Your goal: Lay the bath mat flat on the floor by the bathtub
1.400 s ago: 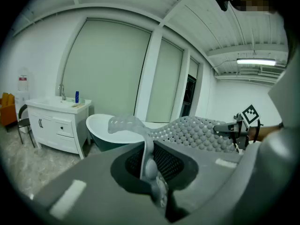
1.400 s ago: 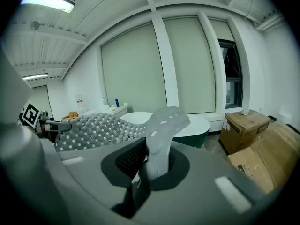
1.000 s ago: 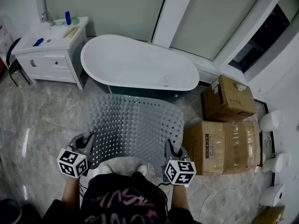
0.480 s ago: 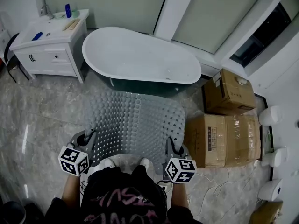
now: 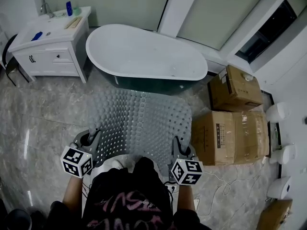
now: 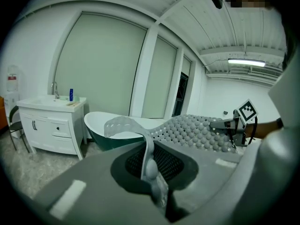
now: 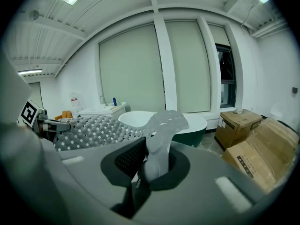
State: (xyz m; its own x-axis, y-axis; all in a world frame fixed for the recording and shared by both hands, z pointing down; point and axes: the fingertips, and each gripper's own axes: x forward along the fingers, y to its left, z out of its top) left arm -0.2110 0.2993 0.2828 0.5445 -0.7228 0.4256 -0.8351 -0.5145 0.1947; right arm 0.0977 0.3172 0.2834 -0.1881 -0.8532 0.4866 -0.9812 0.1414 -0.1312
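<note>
Grey studded bath mat (image 5: 139,121), held up between both grippers. Left gripper (image 5: 90,137): fingers pinched shut on the mat's near left corner. Mat spreads ahead of the fingers over the floor (image 5: 43,114), far edge toward the bathtub (image 5: 144,51). Right gripper (image 5: 178,145): fingers clamped on the near right corner.

Left hand-held gripper (image 5: 91,137), right hand-held gripper (image 5: 178,145), both clamping bath mat (image 5: 139,121)
</note>
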